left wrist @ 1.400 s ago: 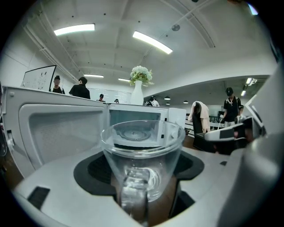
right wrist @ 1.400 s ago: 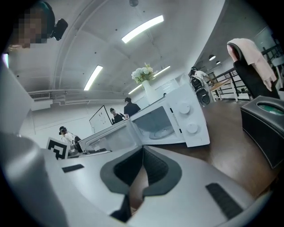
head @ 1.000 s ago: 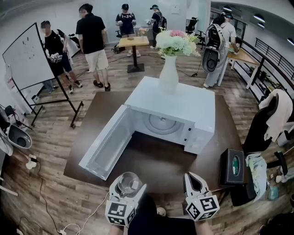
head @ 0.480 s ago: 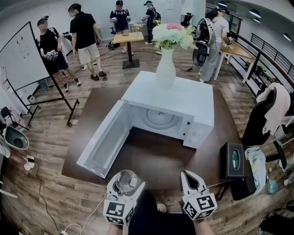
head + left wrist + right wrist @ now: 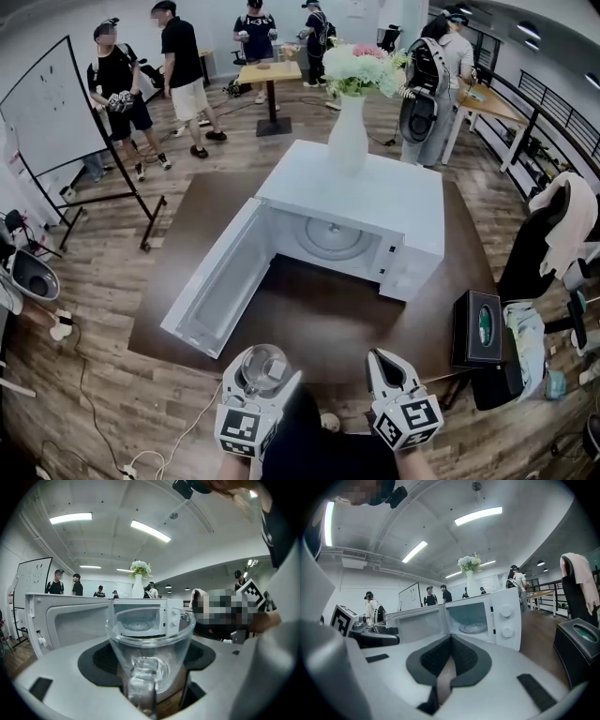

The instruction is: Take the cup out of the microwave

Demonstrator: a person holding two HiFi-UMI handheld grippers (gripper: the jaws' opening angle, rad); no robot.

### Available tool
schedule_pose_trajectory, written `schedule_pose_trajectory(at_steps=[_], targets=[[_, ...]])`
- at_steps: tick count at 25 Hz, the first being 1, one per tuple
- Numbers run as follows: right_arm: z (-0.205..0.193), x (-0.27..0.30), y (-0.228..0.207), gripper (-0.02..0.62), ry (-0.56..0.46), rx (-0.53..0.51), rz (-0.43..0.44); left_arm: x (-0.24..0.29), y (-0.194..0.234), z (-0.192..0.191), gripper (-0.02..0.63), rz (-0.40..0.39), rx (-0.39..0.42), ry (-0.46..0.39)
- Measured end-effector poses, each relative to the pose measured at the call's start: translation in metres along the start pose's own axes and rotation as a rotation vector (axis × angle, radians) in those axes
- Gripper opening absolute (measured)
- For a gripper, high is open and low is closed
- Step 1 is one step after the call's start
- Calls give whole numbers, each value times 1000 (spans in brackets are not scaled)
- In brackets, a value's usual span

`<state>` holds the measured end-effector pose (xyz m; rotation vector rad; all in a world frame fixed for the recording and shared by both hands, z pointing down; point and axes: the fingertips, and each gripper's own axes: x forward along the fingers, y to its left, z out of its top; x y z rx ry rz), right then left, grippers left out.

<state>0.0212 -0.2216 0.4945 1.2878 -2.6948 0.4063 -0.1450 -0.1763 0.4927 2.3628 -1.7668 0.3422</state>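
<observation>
Head view — cup [image 5: 263, 364] still in left gripper [image 5: 262, 377] jaws; microwave [image 5: 375, 202] unchanged.

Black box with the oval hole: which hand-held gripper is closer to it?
Right. The right hand-held gripper is left of the black box in the head view; the left hand-held gripper, holding the glass cup, is farther left.
</observation>
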Motion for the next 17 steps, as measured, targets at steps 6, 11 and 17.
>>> schedule_pose_trajectory(at_steps=[6, 11, 17], targets=[[-2, -3, -3, -6, 0, 15, 5, 2, -6, -4, 382, -8, -7, 7], [-1, -6, -4, -8, -8, 24, 3, 4, -9, -3, 382, -12, -10, 10], [-3, -11, -9, -7, -5, 38, 0, 4, -12, -4, 382, -13, -33, 13]])
